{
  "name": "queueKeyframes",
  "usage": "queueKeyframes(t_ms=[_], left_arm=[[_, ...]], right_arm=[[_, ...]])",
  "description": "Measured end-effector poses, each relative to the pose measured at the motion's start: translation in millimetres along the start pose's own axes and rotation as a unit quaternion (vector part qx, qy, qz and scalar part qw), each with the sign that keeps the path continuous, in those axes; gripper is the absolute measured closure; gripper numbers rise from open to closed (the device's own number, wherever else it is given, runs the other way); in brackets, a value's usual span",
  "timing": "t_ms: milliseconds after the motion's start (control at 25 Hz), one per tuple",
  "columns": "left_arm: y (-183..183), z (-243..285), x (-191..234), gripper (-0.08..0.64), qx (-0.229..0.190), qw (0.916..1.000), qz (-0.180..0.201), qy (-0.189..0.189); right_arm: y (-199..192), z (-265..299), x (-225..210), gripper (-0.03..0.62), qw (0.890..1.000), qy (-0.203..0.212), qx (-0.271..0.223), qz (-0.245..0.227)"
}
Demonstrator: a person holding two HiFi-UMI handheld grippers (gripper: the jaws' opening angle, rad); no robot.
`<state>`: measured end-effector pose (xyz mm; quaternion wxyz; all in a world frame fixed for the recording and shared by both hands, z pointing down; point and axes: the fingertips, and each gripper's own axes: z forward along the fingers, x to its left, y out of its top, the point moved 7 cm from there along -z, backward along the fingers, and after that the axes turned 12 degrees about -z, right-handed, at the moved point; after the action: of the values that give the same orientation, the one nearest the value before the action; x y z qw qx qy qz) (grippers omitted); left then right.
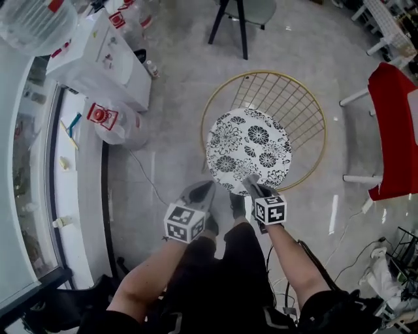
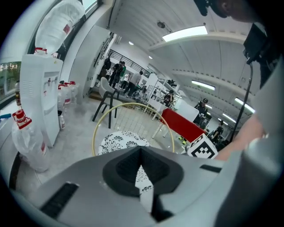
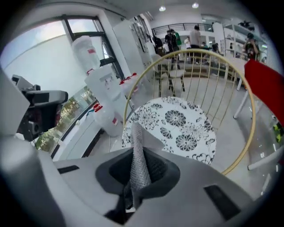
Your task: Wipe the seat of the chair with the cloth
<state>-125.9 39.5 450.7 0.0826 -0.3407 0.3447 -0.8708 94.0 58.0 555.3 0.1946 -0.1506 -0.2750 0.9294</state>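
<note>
The chair's round seat point(image 1: 249, 149) has a black-and-white flower print and sits inside a gold wire frame point(image 1: 300, 104); it also fills the middle of the right gripper view point(image 3: 177, 124). My right gripper point(image 1: 251, 185) hovers at the seat's near edge, shut on a grey mesh cloth point(image 3: 138, 162) that sticks up between its jaws. My left gripper point(image 1: 205, 190) is just left of the seat's near edge, over the floor. Its jaws are shut with nothing in them, and the seat point(image 2: 117, 141) shows beyond them in the left gripper view.
A white water dispenser point(image 1: 98, 62) and a water bottle point(image 1: 112, 122) stand at the left by the window ledge. A red chair point(image 1: 393, 130) is at the right and a black-legged stool point(image 1: 239, 19) is beyond the seat. Cables point(image 1: 366, 248) lie on the floor at the lower right.
</note>
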Motion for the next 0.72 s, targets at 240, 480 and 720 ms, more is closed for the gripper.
queueKeyframes(t_ms=[240,480,720], left_arm=[[46.1,-32.2,-19.1,0.555,-0.040,0.9980,0.044,-0.022],[92.1,-61.9,-43.8,0.555,-0.062,0.9905,0.074,-0.098],[145.5,-86.2,-45.9,0.555,-0.100,0.9790,0.098,-0.148]], right_arm=[[58.2,-61.8,9.3,0.563,0.995,-0.013,-0.097,0.003],[116.7,-121.0,20.9,0.563,0.981,-0.042,-0.191,-0.007],[192.6,-160.1,38.4,0.563,0.962,-0.040,-0.268,-0.018]])
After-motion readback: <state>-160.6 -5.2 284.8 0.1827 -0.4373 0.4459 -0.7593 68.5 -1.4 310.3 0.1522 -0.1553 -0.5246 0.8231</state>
